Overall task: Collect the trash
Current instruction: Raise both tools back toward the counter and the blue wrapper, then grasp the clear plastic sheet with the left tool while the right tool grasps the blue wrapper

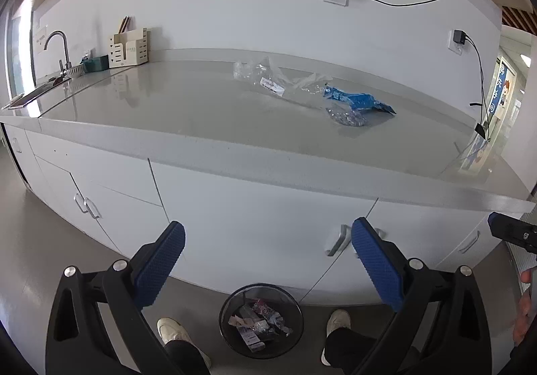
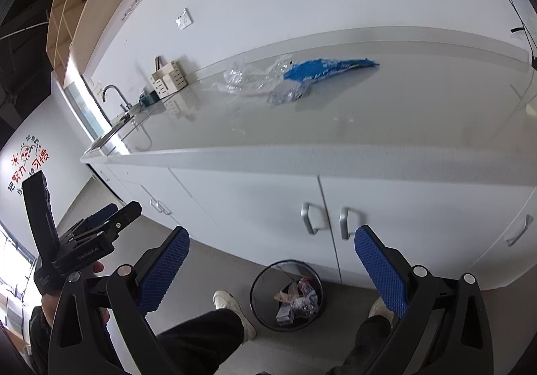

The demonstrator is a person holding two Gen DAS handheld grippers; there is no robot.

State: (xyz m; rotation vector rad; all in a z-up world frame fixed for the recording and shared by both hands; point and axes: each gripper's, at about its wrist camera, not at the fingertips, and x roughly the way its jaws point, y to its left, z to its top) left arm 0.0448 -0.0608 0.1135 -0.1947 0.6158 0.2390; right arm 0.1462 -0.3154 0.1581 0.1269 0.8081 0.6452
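A crumpled blue plastic wrapper (image 1: pixel 357 101) lies among clear plastic bags (image 1: pixel 268 76) on the grey countertop (image 1: pixel 167 113). Wrappers already fill the black mesh bin (image 1: pixel 261 321) below. Left gripper (image 1: pixel 268 269) and right gripper (image 2: pixel 272 274) hang empty, jaws wide; next comes reaching up, probably.

- Your left wrist camera looks forward between its spread blue pads (image 1: pixel 161 261), facing the counter (image 1: pixel 201 120) square-on from near floor-side, slightly downward.
- Your right wrist camera faces the same counter (image 2: pixel 369 126) from further right, rolled, angled toward the sink end.
- Both views share the countertop wrappers (image 1: pixel 355 100) (image 2: pixel 322 69), cabinet doors and mesh bin (image 1: pixel 231 308) (image 2: pixel 260 287) between your shoes.
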